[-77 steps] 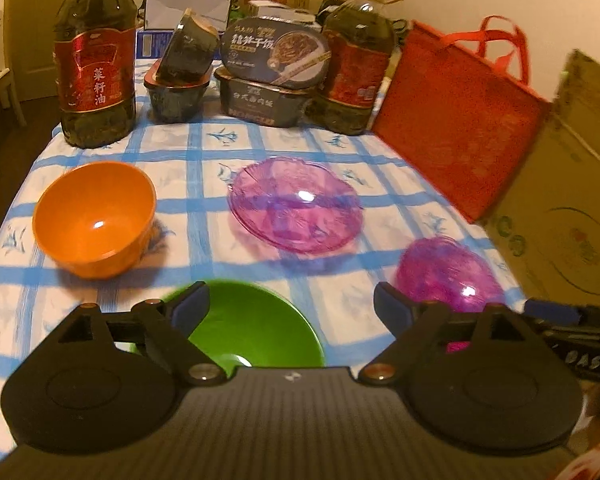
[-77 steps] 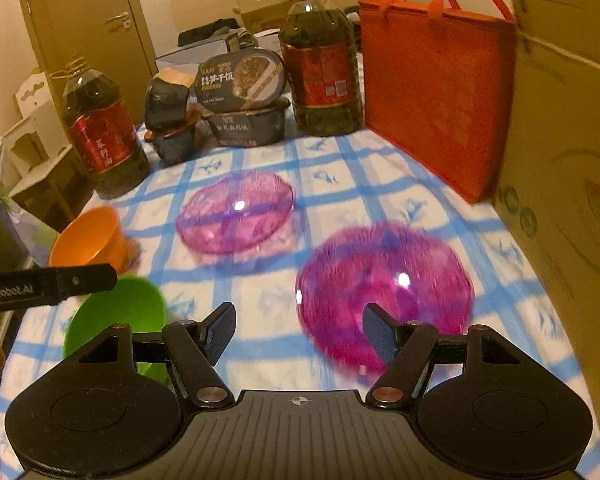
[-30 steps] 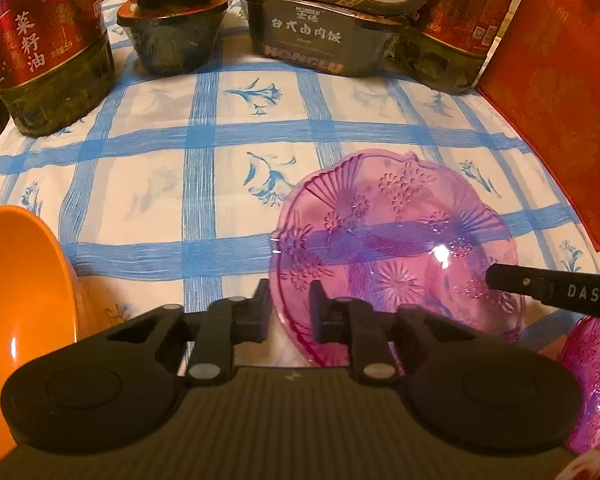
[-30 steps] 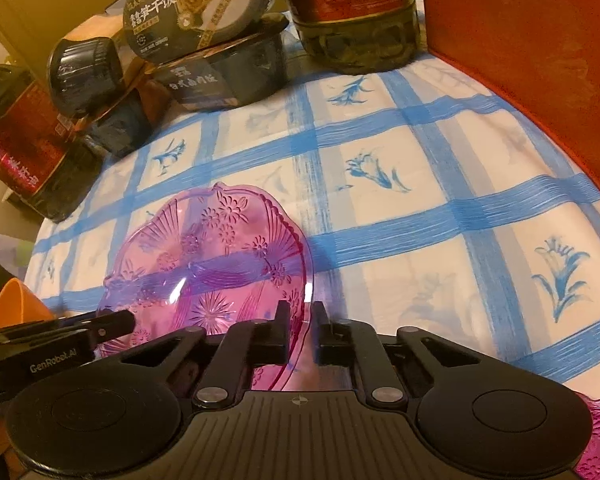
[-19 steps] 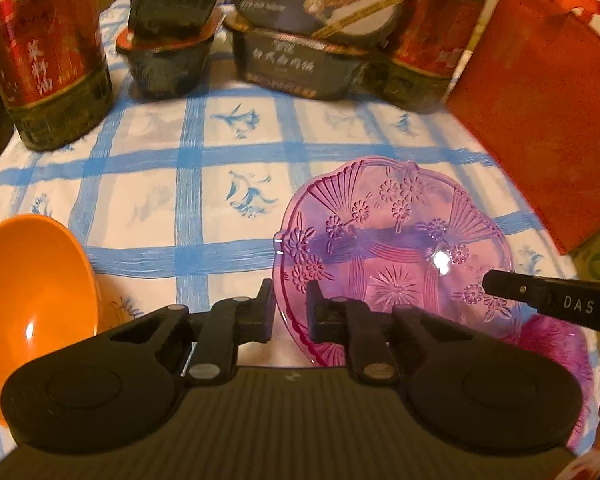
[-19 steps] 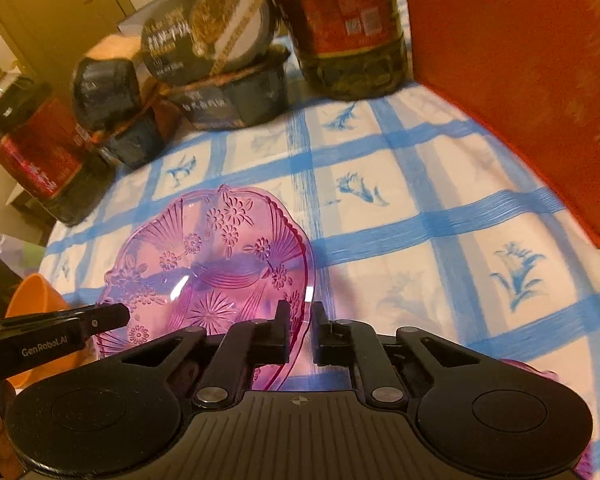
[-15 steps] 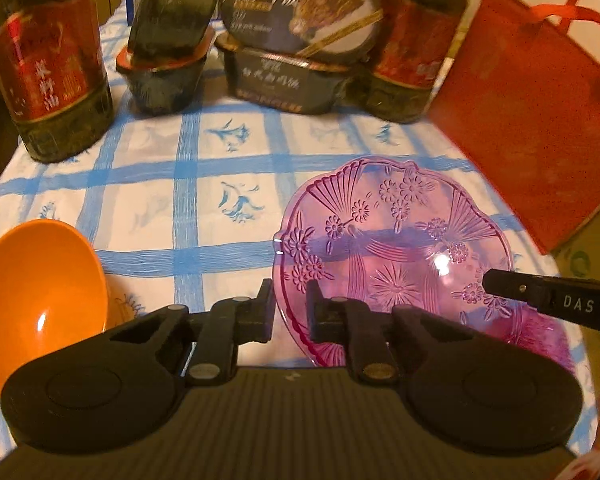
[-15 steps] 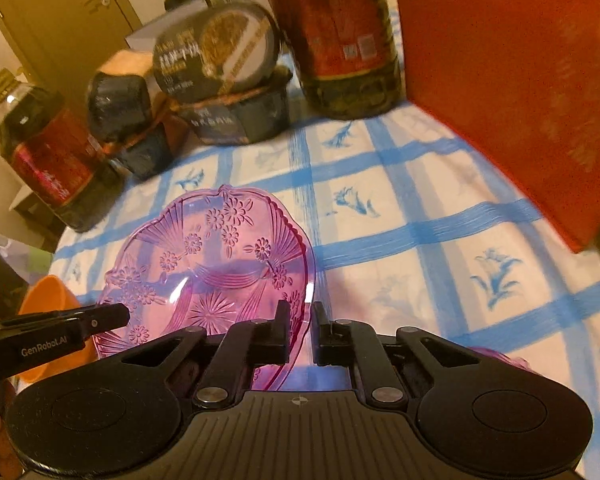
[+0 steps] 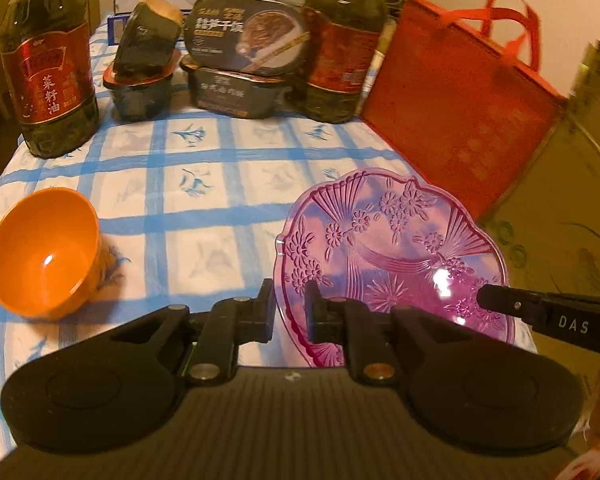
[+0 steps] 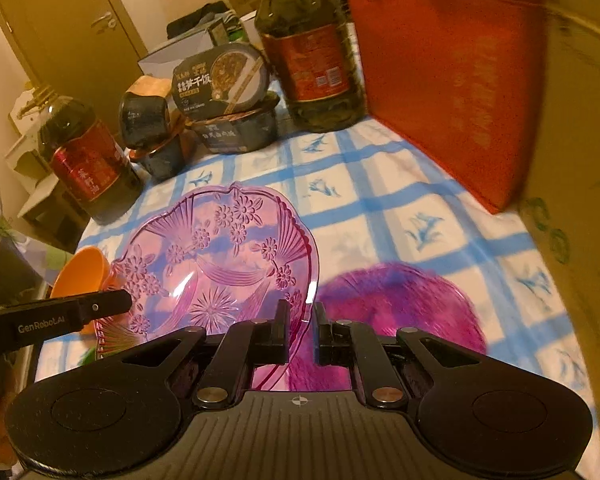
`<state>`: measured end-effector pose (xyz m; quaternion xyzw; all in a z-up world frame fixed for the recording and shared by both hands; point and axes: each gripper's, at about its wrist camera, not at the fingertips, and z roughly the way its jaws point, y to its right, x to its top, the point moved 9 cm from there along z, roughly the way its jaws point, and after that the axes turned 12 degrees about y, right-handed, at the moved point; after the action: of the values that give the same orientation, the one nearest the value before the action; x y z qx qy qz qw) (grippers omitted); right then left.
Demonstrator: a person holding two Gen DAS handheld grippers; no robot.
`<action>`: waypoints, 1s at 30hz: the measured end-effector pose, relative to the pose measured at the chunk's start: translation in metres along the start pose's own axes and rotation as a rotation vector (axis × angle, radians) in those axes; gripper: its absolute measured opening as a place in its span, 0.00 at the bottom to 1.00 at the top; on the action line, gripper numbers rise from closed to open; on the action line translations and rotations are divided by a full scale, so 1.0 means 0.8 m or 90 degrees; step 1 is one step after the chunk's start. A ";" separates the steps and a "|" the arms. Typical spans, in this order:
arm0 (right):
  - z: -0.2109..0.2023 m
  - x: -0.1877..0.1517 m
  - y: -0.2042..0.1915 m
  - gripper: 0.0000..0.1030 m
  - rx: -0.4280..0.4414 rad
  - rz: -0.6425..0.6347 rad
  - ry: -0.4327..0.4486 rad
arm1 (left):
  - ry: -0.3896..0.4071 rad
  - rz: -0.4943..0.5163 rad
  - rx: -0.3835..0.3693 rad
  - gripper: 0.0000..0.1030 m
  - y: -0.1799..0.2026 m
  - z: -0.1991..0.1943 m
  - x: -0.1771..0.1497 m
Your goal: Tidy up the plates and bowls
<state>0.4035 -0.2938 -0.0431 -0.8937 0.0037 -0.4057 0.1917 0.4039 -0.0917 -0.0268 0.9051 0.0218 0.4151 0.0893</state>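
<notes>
A clear pink patterned plate (image 9: 392, 256) is held in the air by both grippers. My left gripper (image 9: 289, 312) is shut on its left rim; my right gripper (image 10: 301, 334) is shut on its right rim, and the plate shows in the right wrist view (image 10: 216, 268) too. A second pink plate (image 10: 404, 304) lies on the checked tablecloth below, partly hidden by the held plate and the right gripper. An orange bowl (image 9: 44, 252) stands at the table's left; it also shows in the right wrist view (image 10: 84, 276). A sliver of a green bowl (image 10: 87, 356) shows under the held plate.
Two large oil bottles (image 9: 48, 72) (image 9: 340, 52) and stacked dark food containers (image 9: 236, 68) line the table's back. A red bag (image 9: 460, 120) and a cardboard box (image 9: 572, 208) stand along the right side. The table's left edge is near the orange bowl.
Both grippers closed on the pink plate's rims and have lifted it, carrying it back and to the right, over the second pink plate.
</notes>
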 end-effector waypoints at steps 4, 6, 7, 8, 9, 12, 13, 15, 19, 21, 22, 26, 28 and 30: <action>-0.036 -0.016 0.005 0.10 -0.011 0.005 0.008 | 0.001 0.001 -0.012 0.12 0.018 -0.026 -0.018; -0.054 -0.026 0.007 0.10 -0.014 0.014 0.010 | 0.003 0.005 -0.017 0.12 0.026 -0.038 -0.026; -0.063 -0.031 0.007 0.10 -0.016 0.016 0.012 | 0.005 0.006 -0.020 0.12 0.029 -0.044 -0.030; -0.072 -0.037 0.007 0.10 -0.017 0.017 0.015 | 0.005 0.009 -0.023 0.12 0.032 -0.050 -0.035; -0.080 -0.043 0.007 0.10 -0.018 0.020 0.016 | 0.006 0.008 -0.025 0.12 0.034 -0.056 -0.039; -0.102 -0.060 0.007 0.10 -0.020 0.031 0.019 | 0.007 0.010 -0.033 0.12 0.041 -0.075 -0.054; -0.108 -0.065 0.007 0.10 -0.021 0.031 0.021 | 0.008 0.013 -0.033 0.12 0.043 -0.080 -0.060; -0.122 -0.077 0.006 0.10 -0.026 0.029 0.025 | 0.009 0.019 -0.036 0.12 0.047 -0.092 -0.072; -0.144 -0.102 0.008 0.10 -0.023 0.044 0.026 | 0.007 0.025 -0.042 0.12 0.051 -0.111 -0.096; -0.155 -0.115 0.009 0.10 -0.025 0.047 0.025 | 0.003 0.031 -0.046 0.12 0.054 -0.118 -0.110; -0.159 -0.121 0.010 0.10 -0.027 0.048 0.026 | 0.001 0.033 -0.048 0.12 0.056 -0.121 -0.116; -0.177 -0.145 0.019 0.10 -0.032 0.073 0.027 | -0.004 0.032 -0.059 0.12 0.063 -0.134 -0.137; -0.185 -0.154 0.024 0.10 -0.034 0.083 0.026 | -0.003 0.030 -0.066 0.12 0.068 -0.142 -0.144; -0.192 -0.162 0.028 0.10 -0.036 0.093 0.024 | 0.001 0.033 -0.070 0.12 0.072 -0.148 -0.149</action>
<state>0.2086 -0.3454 -0.0528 -0.8883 0.0837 -0.4071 0.1953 0.2346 -0.1451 -0.0300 0.8989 -0.0243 0.4183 0.1280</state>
